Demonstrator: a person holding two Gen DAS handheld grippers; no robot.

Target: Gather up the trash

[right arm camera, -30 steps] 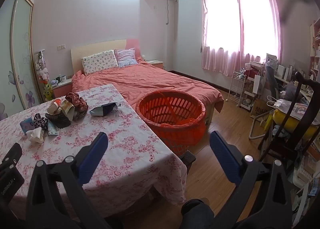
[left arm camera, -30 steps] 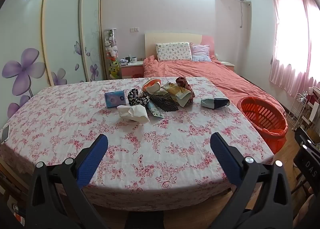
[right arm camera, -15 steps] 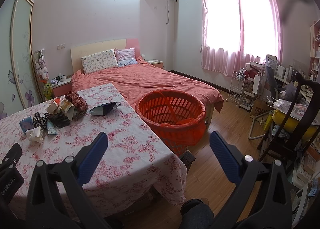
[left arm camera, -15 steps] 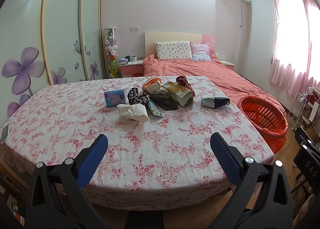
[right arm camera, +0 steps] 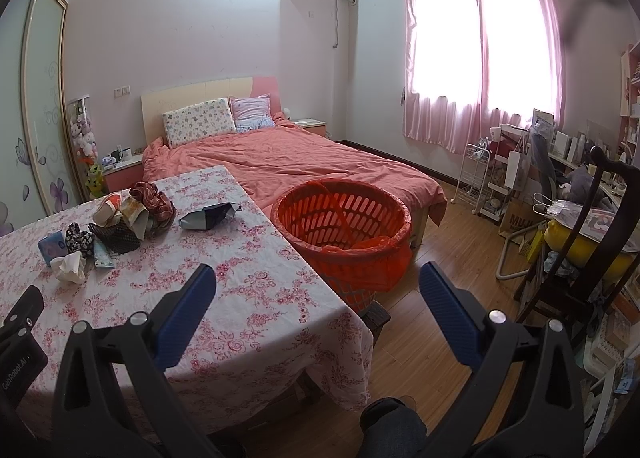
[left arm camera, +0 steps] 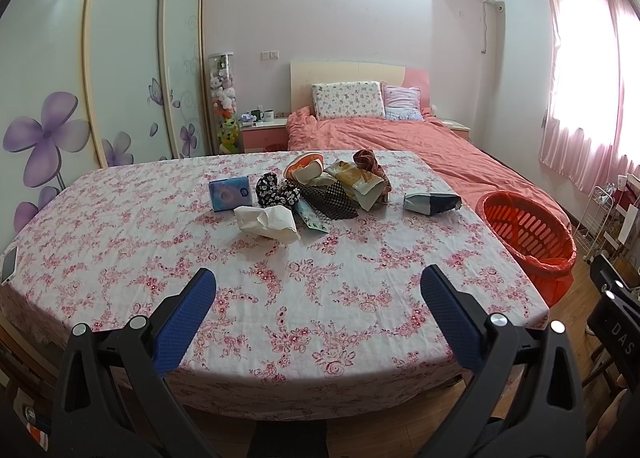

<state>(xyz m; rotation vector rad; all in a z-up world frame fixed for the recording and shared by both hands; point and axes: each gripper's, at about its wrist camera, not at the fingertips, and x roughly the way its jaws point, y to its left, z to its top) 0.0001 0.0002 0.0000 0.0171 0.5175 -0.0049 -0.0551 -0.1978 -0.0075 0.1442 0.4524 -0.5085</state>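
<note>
We see bright daylight blowing out the curtained window (right arm camera: 472, 58); ceiling glare above; fisheye bending and dark corners.

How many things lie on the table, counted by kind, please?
Snack bags and wrappers: 4 (silver and dark bag, yellow bag, orange and white wrapper, small teal packet)
Tissue items: 2 (crumpled white tissue, blue tissue pack)
Cloth or net pieces: 3 (floral black, black mesh, reddish brown)
Phone: 1
Total: 10
</note>
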